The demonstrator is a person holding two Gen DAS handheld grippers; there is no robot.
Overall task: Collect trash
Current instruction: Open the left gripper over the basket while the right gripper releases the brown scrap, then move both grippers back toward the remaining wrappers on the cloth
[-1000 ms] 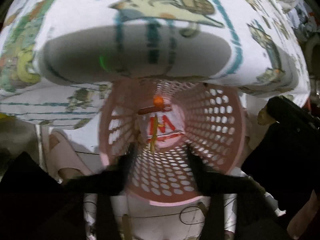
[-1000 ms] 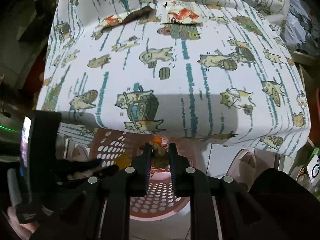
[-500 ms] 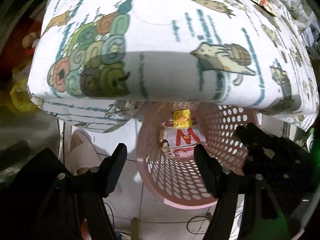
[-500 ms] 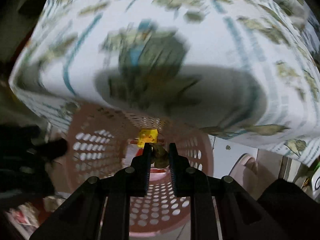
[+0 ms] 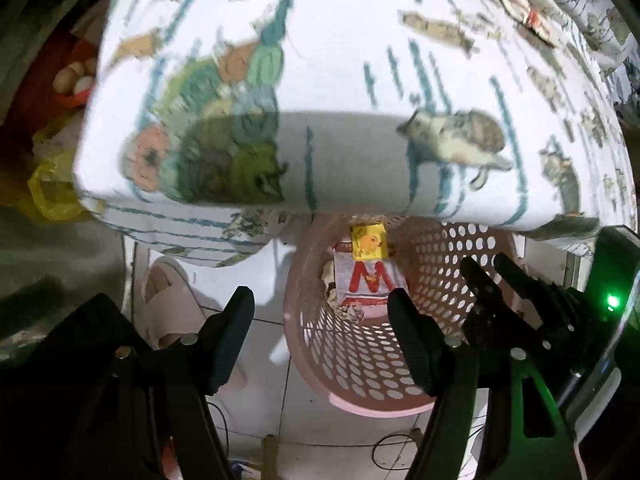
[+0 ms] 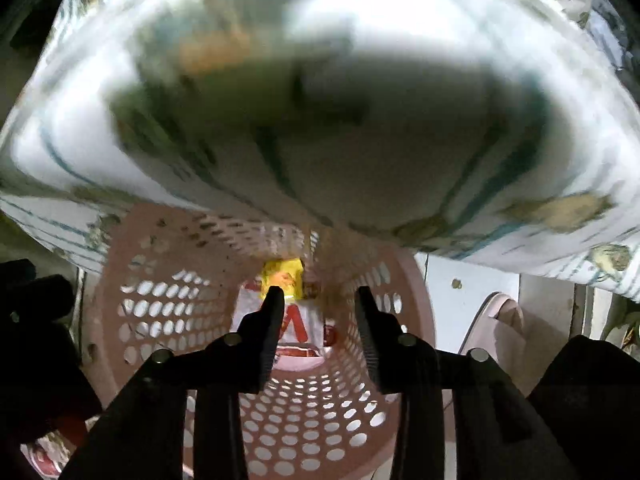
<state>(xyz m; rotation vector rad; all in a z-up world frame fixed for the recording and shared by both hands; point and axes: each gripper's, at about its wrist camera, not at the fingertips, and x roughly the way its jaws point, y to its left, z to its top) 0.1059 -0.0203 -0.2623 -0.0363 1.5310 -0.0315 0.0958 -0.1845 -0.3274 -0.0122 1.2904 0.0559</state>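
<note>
A pink perforated basket stands on the floor under the table edge and also shows in the right wrist view. Inside lie a yellow wrapper, a white packet with a red M and small crumpled scraps. In the right wrist view the yellow wrapper and the M packet lie at the bottom. My right gripper is open and empty over the basket mouth; it also shows in the left wrist view. My left gripper is open and empty beside the basket rim.
A table with a cartoon-print cloth overhangs the basket, with wrappers at its far side. A pale slipper lies on the white tiled floor left of the basket. A yellow bag sits at the far left.
My right gripper was shut on a small brown scrap over the basket; it has opened and the scrap is gone from its jaws. The left gripper opened and shifted left of the basket.
</note>
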